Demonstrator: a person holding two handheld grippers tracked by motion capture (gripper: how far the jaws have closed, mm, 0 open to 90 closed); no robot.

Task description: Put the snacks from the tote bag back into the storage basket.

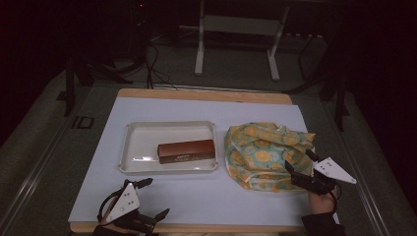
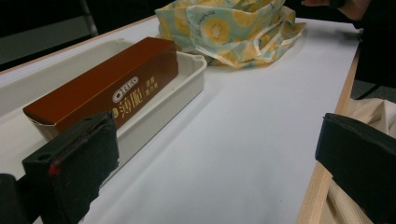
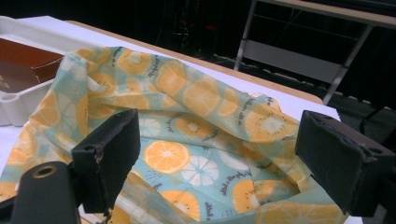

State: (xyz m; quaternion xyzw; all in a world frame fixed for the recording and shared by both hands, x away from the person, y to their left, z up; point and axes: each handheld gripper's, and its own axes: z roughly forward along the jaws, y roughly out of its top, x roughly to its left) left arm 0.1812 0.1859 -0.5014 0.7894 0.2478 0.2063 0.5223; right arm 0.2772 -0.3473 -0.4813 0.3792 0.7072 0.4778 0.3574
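Two grippers hang spread, the right gripper (image 1: 299, 164) at the near rim of the bag (image 1: 265, 152) beside the tray (image 1: 142, 167) holding the box (image 1: 186, 151), seemingly about to pinch it open, while the left gripper (image 1: 153, 197) waits.

In the high view we hold our left hand-held gripper (image 1: 156, 198) at the lower left of the frame, its jaws spread wide and pointing toward the right. Our right hand-held gripper (image 1: 298, 160) sits at the lower right, jaws parted and aimed up-left, with our right hand (image 1: 322, 199) and dark sleeve (image 1: 322, 224) below it.
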